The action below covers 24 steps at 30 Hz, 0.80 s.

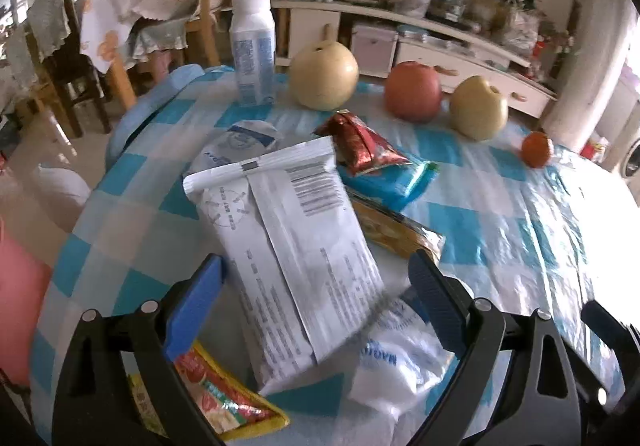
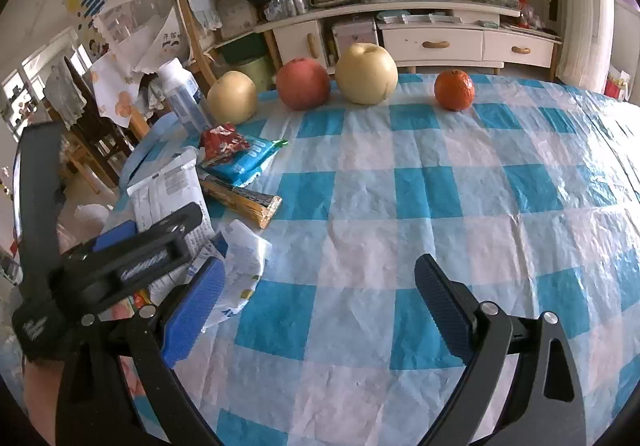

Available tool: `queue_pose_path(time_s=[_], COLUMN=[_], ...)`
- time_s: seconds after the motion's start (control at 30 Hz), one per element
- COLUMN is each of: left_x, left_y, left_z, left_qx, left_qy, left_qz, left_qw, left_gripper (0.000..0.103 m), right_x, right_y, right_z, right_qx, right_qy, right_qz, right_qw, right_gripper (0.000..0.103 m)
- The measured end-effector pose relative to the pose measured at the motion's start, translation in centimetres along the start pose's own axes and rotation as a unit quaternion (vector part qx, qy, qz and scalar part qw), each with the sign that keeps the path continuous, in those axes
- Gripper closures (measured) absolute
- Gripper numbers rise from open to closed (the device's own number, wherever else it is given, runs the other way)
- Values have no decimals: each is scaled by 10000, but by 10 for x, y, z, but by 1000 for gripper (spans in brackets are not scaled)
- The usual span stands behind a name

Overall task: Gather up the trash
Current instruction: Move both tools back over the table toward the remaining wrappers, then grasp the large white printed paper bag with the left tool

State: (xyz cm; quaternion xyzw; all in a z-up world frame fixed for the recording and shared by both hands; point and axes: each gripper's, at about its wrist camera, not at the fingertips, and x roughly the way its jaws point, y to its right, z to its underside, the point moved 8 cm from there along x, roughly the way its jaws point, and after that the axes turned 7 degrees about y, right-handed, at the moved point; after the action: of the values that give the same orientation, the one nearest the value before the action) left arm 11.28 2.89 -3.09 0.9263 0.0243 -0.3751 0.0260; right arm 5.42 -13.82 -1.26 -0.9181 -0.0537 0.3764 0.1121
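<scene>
A heap of wrappers lies on the checked tablecloth (image 2: 400, 182). My left gripper (image 1: 316, 286) hangs open over it, its blue pads on either side of a large white packet (image 1: 288, 238) without touching it. Around the packet are a red wrapper (image 1: 360, 144), a blue wrapper (image 1: 392, 178), a golden wrapper (image 1: 396, 230), crumpled white plastic (image 1: 400, 366) and a yellow-red sachet (image 1: 224, 394). My right gripper (image 2: 320, 298) is open above bare cloth to the right of the heap, with the crumpled plastic (image 2: 244, 262) by its left pad.
A white bottle (image 1: 254, 50) stands behind the heap. Two pears (image 2: 366, 72), an apple (image 2: 303, 84) and a tangerine (image 2: 454, 89) line the table's far edge. Chairs and a cluttered white cabinet (image 2: 432, 42) stand beyond. The table's left edge is close to the heap.
</scene>
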Motion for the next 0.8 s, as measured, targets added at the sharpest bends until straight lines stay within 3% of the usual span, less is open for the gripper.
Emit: queue_pose_path(time_s=[0.2, 0.43, 0.57, 0.8], left_x=[19, 28, 26, 5], left_y=[-5, -7, -9, -18], left_z=[-3, 5, 5, 0], left_qx=[-22, -182, -266, -295], left_qy=[-172, -276, -324, -72], left_qz=[-256, -14, 154, 305], left_qw=[9995, 9995, 9990, 9991], left_gripper=[11, 27, 30, 31], right_x=[10, 20, 25, 34], right_y=[-4, -17, -24, -39], right_z=[8, 18, 22, 25], right_qx=[-48, -210, -200, -203], right_qy=[-315, -584, -666, -743], right_qz=[-71, -236, -393, -609], right_qw=[9995, 9978, 9968, 9952], right_gripper=[8, 8, 8, 8])
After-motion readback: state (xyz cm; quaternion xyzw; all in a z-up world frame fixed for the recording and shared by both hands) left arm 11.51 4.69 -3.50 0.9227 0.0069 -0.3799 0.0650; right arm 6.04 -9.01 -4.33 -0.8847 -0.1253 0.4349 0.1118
